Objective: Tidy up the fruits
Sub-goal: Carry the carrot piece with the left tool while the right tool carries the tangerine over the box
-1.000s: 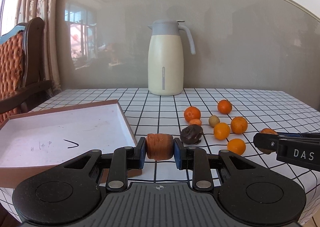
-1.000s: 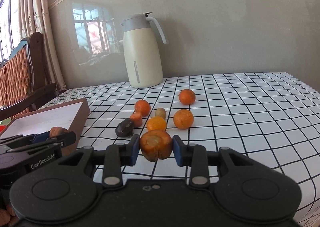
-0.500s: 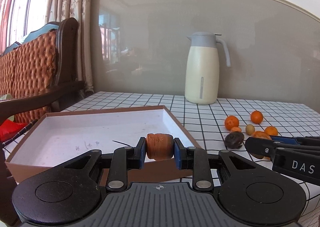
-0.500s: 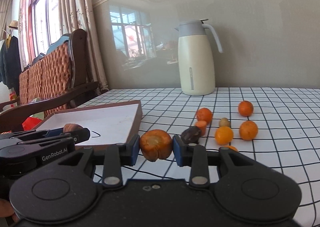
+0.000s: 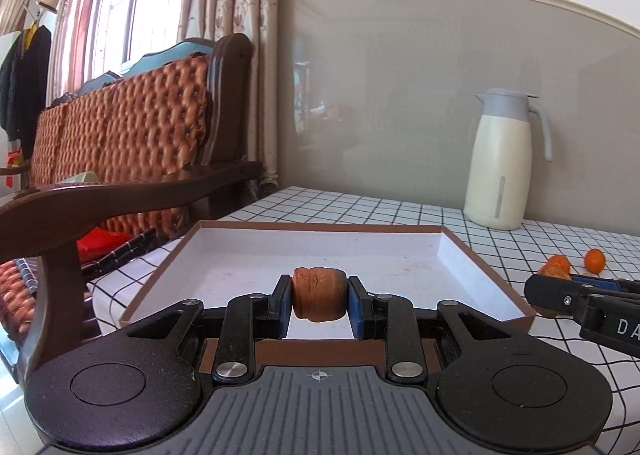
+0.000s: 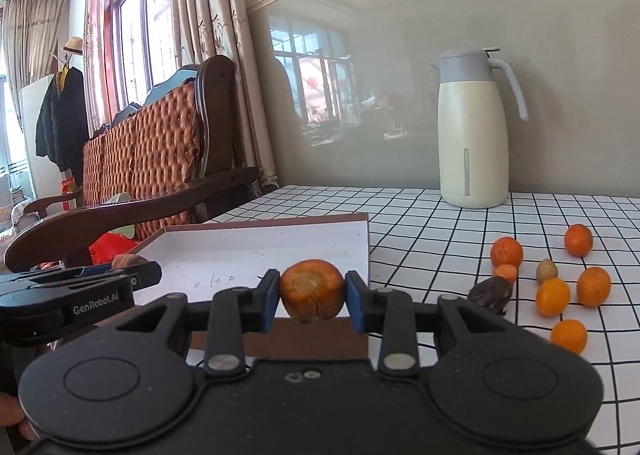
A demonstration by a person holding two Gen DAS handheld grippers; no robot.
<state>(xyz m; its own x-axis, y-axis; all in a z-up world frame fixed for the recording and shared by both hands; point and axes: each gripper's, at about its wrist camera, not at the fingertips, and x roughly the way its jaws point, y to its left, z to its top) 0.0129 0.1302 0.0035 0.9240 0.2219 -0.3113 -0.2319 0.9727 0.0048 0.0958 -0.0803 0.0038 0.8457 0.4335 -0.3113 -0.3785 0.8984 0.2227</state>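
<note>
My left gripper (image 5: 319, 301) is shut on a brown-orange wrinkled fruit (image 5: 319, 297), held over the near edge of the shallow brown box with a white floor (image 5: 248, 255). My right gripper (image 6: 312, 301) is shut on an orange fruit with a pale top (image 6: 312, 295), held at the box's near right corner (image 6: 320, 339). The left gripper shows at the left of the right wrist view (image 6: 132, 277); the right gripper shows at the right of the left wrist view (image 5: 560, 293). Several loose oranges (image 6: 553, 297), a small yellowish fruit (image 6: 546, 270) and a dark wrinkled fruit (image 6: 490, 291) lie on the checked tablecloth.
A cream thermos jug (image 6: 472, 131) stands at the back of the table by the wall. A wooden chair with an orange quilted cushion (image 5: 132, 143) stands close to the table's left side, its armrest (image 5: 120, 203) beside the box.
Both grippers have swung left, away from the loose fruit, and now face the box. Each still holds its fruit.
</note>
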